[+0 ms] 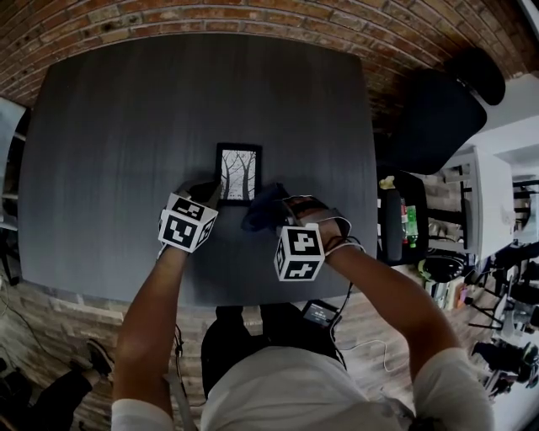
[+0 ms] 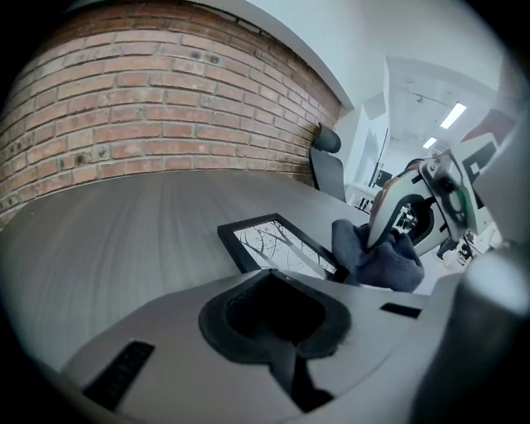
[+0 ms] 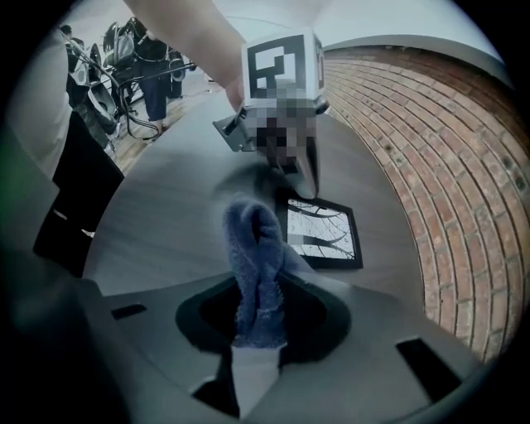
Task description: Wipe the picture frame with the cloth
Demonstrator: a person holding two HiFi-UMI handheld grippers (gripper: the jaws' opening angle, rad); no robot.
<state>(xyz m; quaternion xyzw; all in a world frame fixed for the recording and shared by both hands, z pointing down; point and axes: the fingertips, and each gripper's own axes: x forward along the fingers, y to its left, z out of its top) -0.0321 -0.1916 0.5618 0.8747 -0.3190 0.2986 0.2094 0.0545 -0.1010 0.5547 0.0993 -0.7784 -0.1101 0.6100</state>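
Observation:
A black picture frame (image 1: 238,173) with a tree drawing lies flat on the dark table (image 1: 126,126). My left gripper (image 1: 209,194) is shut with nothing between its jaws, its tips at the frame's near left corner. From the left gripper view, the frame (image 2: 277,245) lies just beyond the left gripper (image 2: 277,310). My right gripper (image 1: 274,217) is shut on a dark blue cloth (image 1: 264,208), which hangs just right of the frame's near right corner. The right gripper view shows the cloth (image 3: 252,265) bunched upright in the right gripper (image 3: 257,331), with the frame (image 3: 323,232) and the left gripper (image 3: 306,170) behind it.
A black office chair (image 1: 438,118) stands off the table's right side. Beside it is a cluttered side stand with bottles (image 1: 404,220). A brick wall (image 1: 253,17) runs behind the table's far edge. The person's body is against the near edge.

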